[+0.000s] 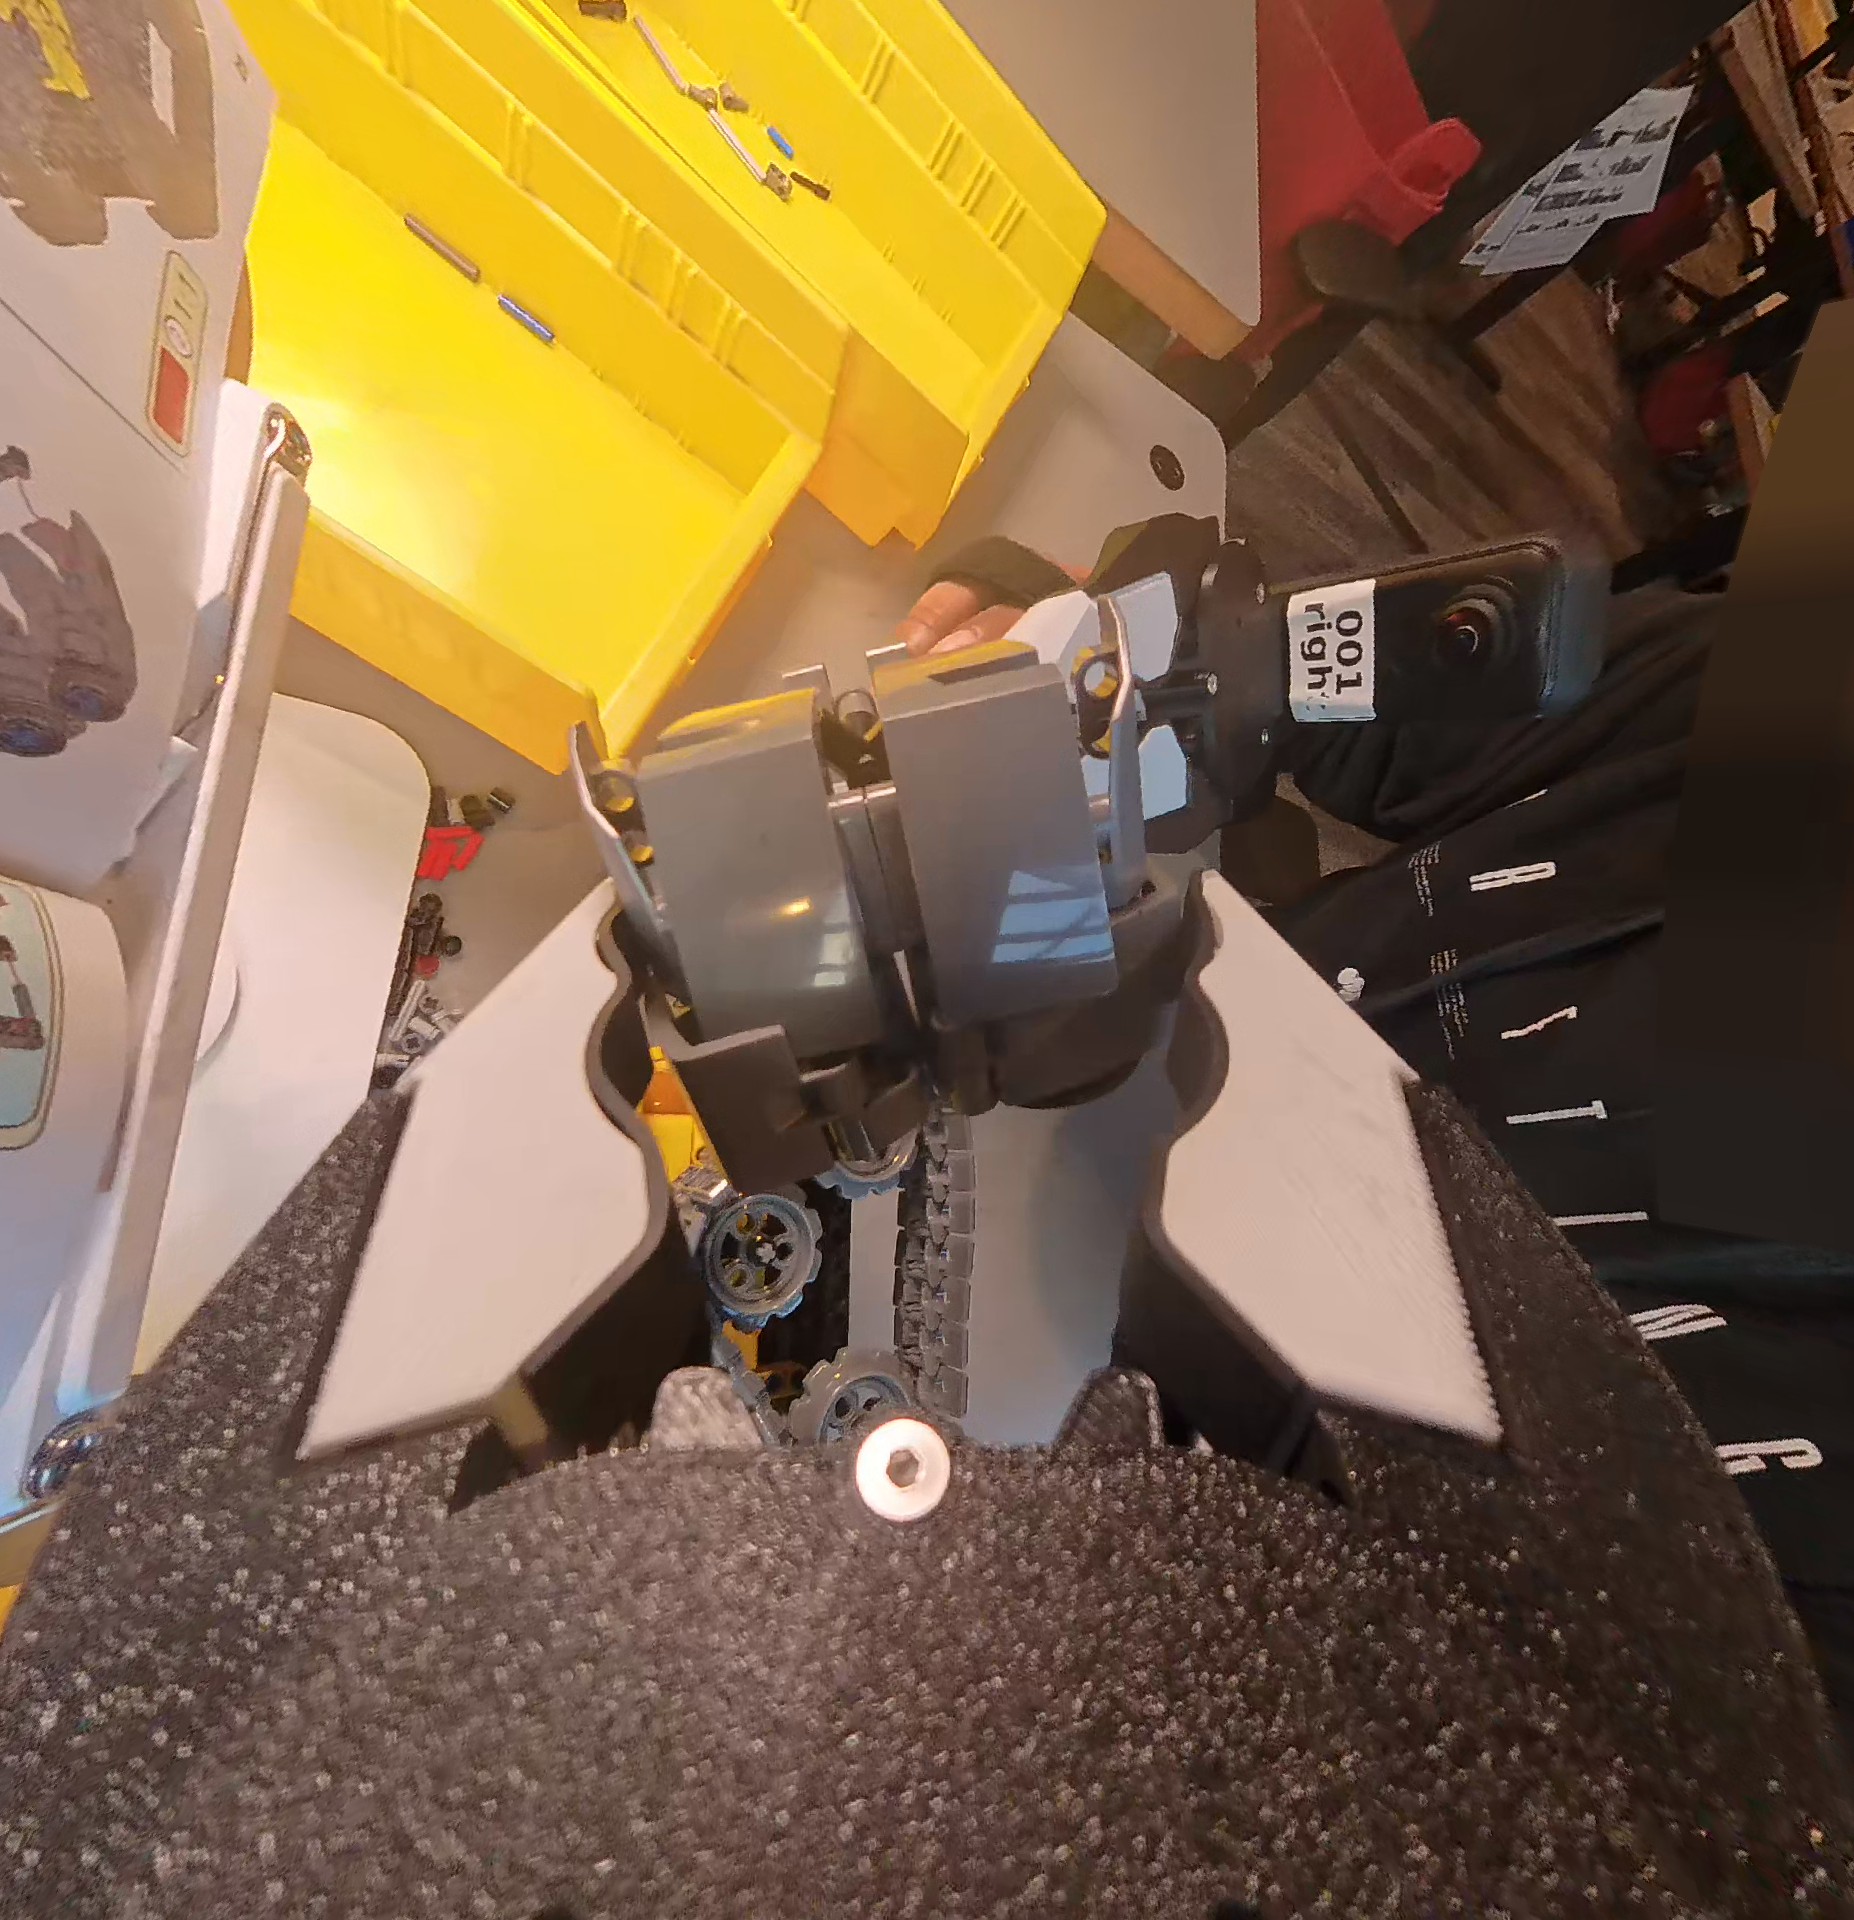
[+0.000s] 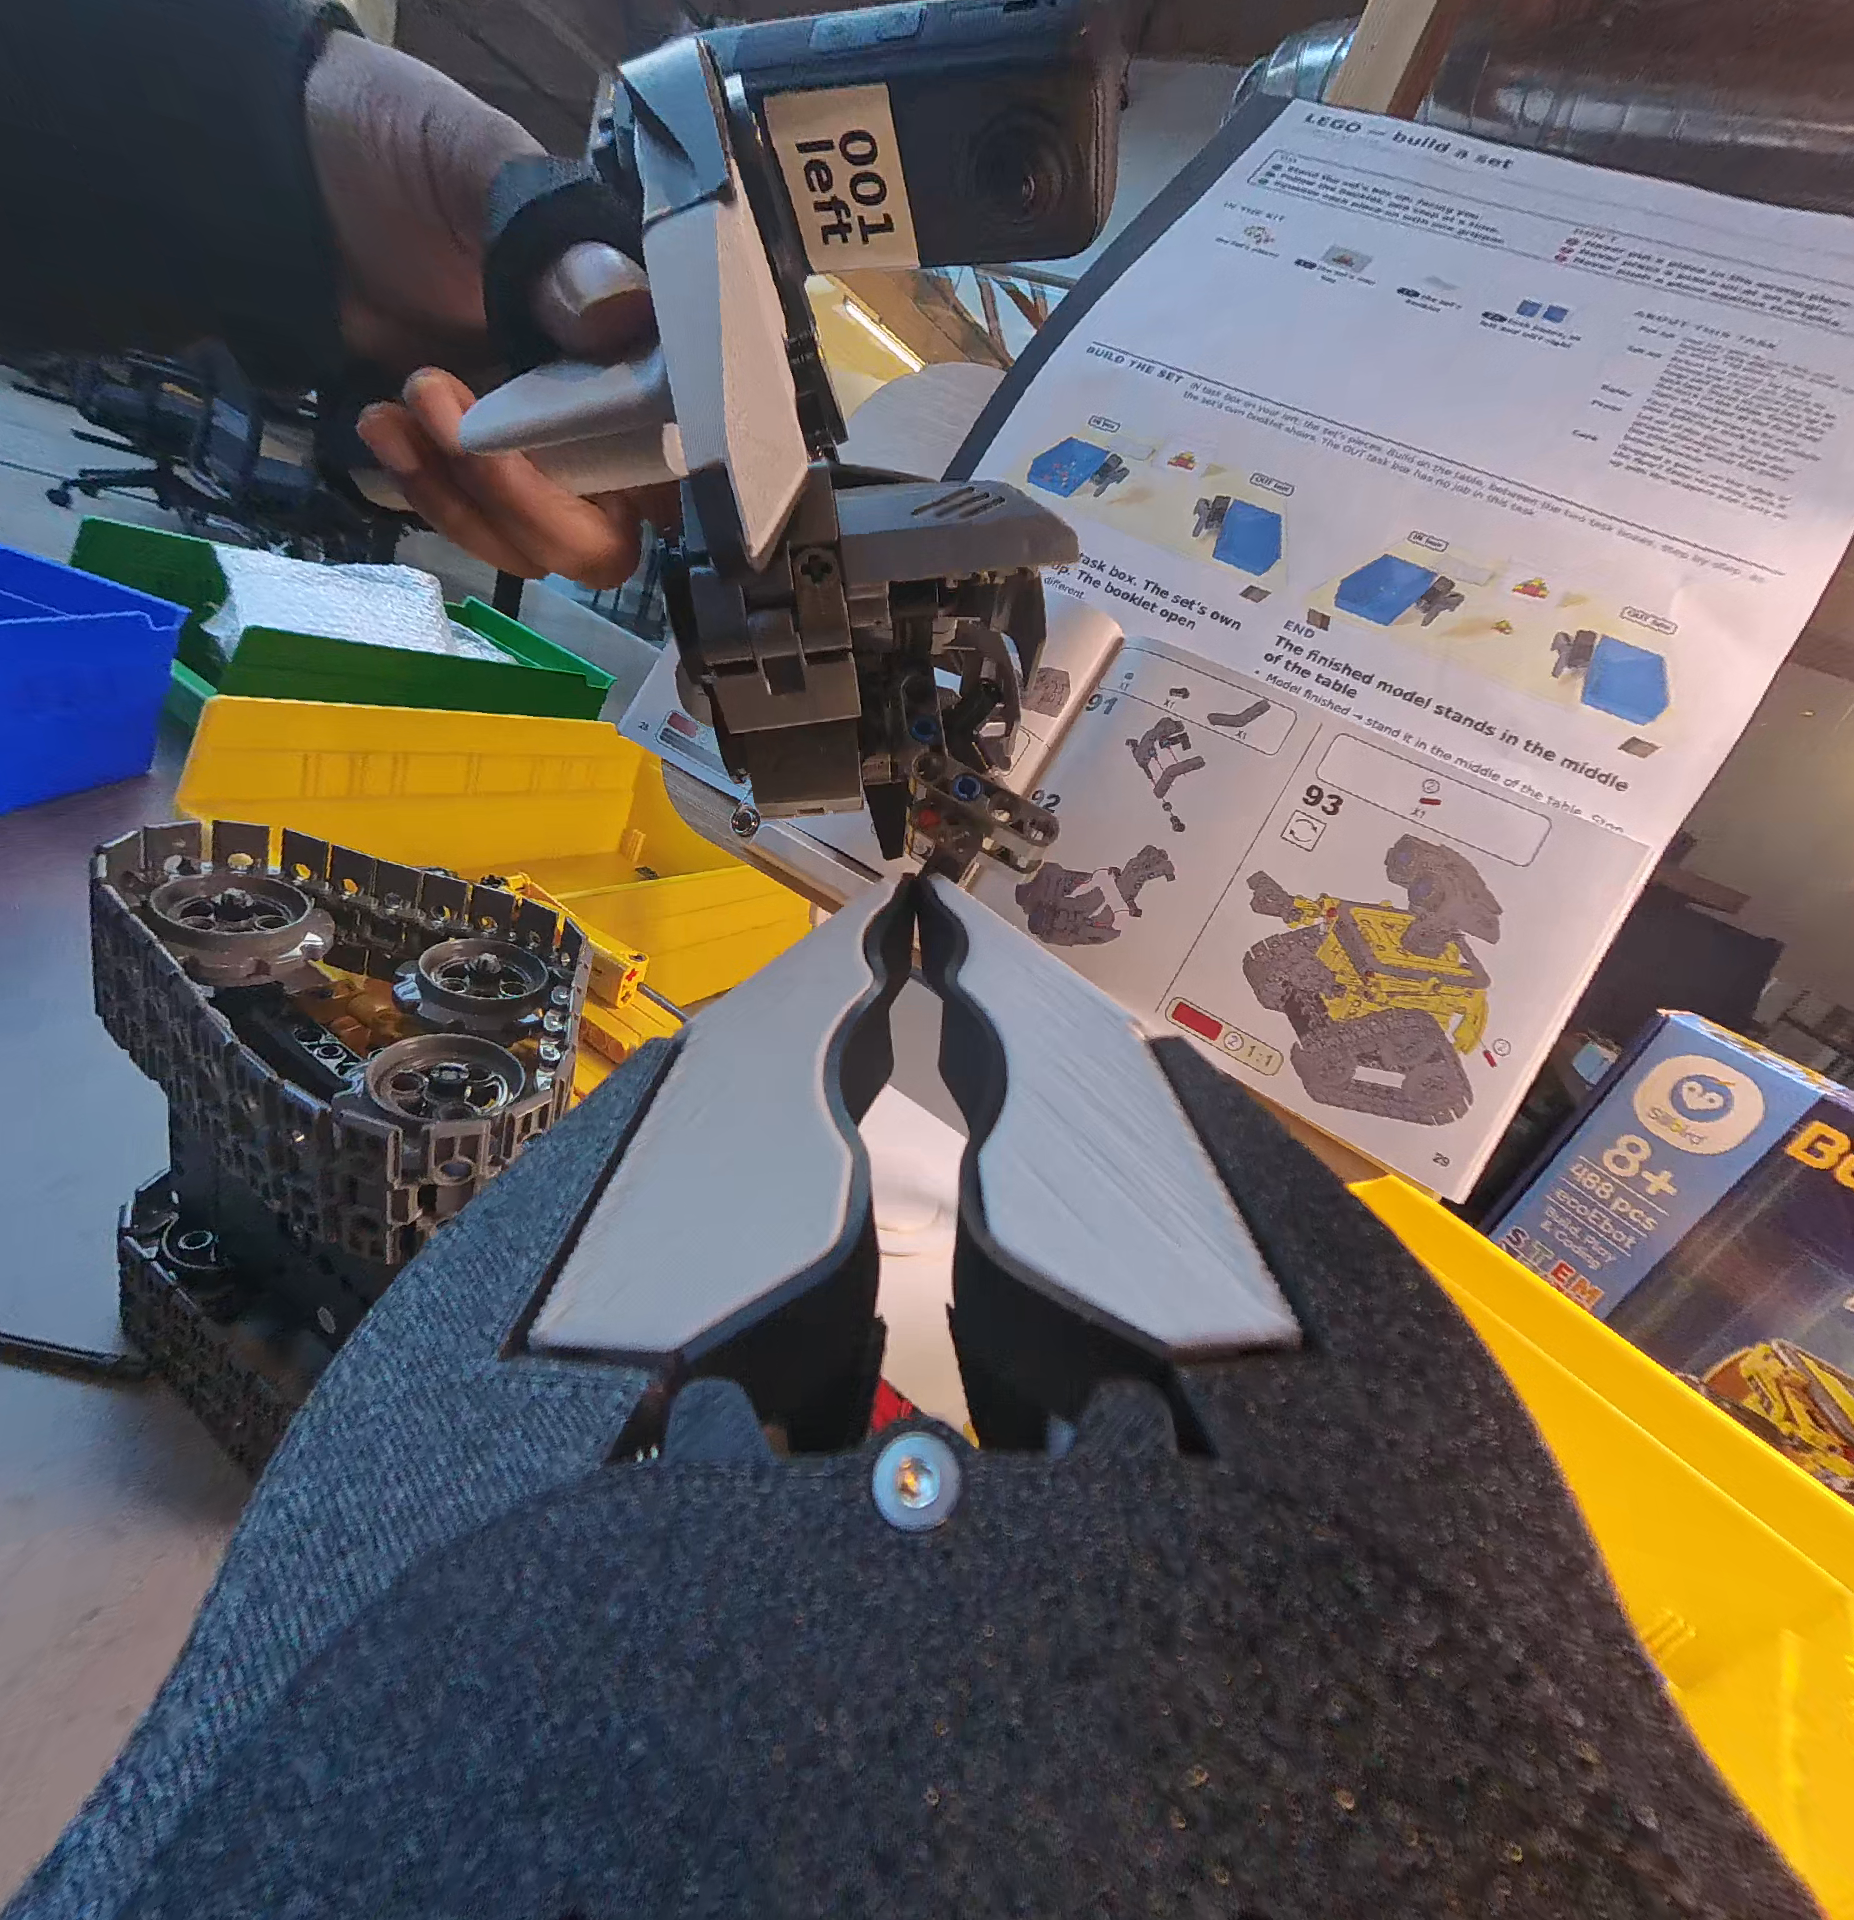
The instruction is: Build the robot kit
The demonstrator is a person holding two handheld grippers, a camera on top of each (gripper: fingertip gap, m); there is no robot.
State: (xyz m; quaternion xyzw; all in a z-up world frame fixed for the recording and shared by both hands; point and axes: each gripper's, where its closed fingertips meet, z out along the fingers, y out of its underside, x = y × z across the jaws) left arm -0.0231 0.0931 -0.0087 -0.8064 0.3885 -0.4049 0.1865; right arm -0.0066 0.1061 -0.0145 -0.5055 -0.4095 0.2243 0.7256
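Note:
My left gripper [image 1: 902,977] is shut on a grey brick-built head [image 1: 861,862] with two boxy eye blocks and holds it in the air. In the right wrist view the head [image 2: 850,644] hangs under the left gripper's finger [image 2: 736,416]. My right gripper [image 2: 912,883] is shut, its tips touching a small holed beam [image 2: 990,816] under the head; whether they pinch a small piece I cannot tell. The right gripper also shows behind the head in the left wrist view [image 1: 1115,727]. A tracked, wheeled model base [image 2: 331,1039] lies on the table to the left, and shows below the head in the left wrist view [image 1: 767,1252].
Yellow bins [image 1: 590,416] [image 2: 435,769] stand close behind, with a blue bin [image 2: 50,675] and a green bin [image 2: 383,665] farther left. An open instruction booklet [image 2: 1318,883], a printed sheet [image 2: 1525,364] and the set's box [image 2: 1681,1195] stand right. Loose small parts [image 1: 435,914] lie on the table. Both grippers' tips are close together, under 4 cm apart.

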